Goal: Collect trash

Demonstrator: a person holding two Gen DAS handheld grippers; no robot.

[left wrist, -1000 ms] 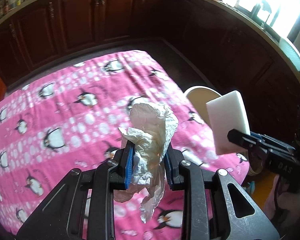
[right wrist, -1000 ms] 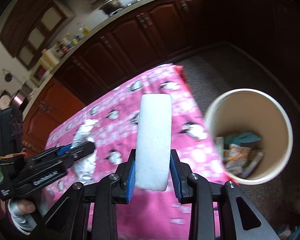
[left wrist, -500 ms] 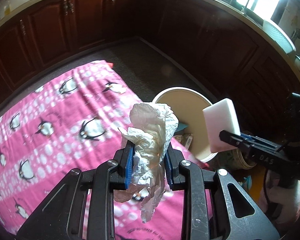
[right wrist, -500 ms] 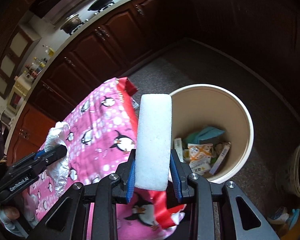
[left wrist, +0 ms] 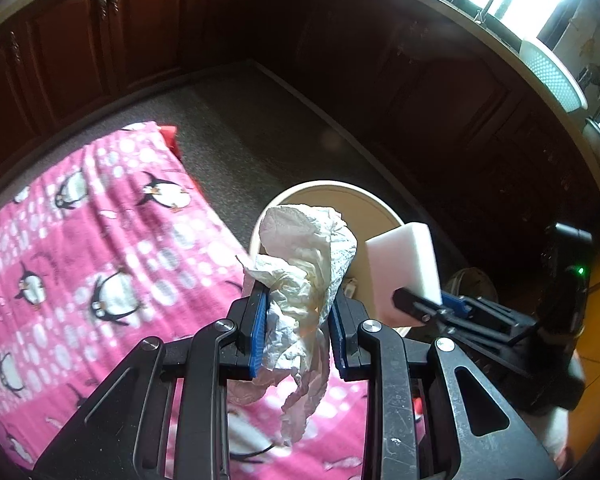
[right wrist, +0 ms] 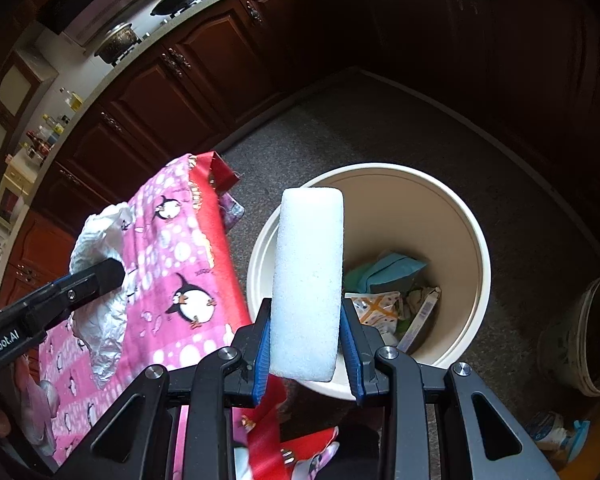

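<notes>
My left gripper (left wrist: 298,312) is shut on a crumpled white paper towel (left wrist: 304,264), which sticks up past the blue pads and hangs below them. My right gripper (right wrist: 306,332) is shut on an upright white sponge block (right wrist: 308,280). Below and ahead of both stands a cream round trash bin (right wrist: 480,248) on the floor, holding several wrappers and packets (right wrist: 384,296). In the left wrist view the sponge (left wrist: 406,268) and right gripper (left wrist: 420,308) hang over the bin's rim (left wrist: 332,188). In the right wrist view the paper towel (right wrist: 100,248) is over the table edge, left of the bin.
A table under a pink penguin cloth (left wrist: 80,260) ends just left of the bin, its red corner (right wrist: 212,172) hanging down. Dark wooden cabinets (left wrist: 100,40) line the walls around a grey floor (right wrist: 380,128). A second, dirty bucket (right wrist: 588,332) stands at the right.
Both grippers have swung from over the table toward the bin, each still holding its item. The bin has grown larger and come under the sponge; the right gripper has also sunk.
</notes>
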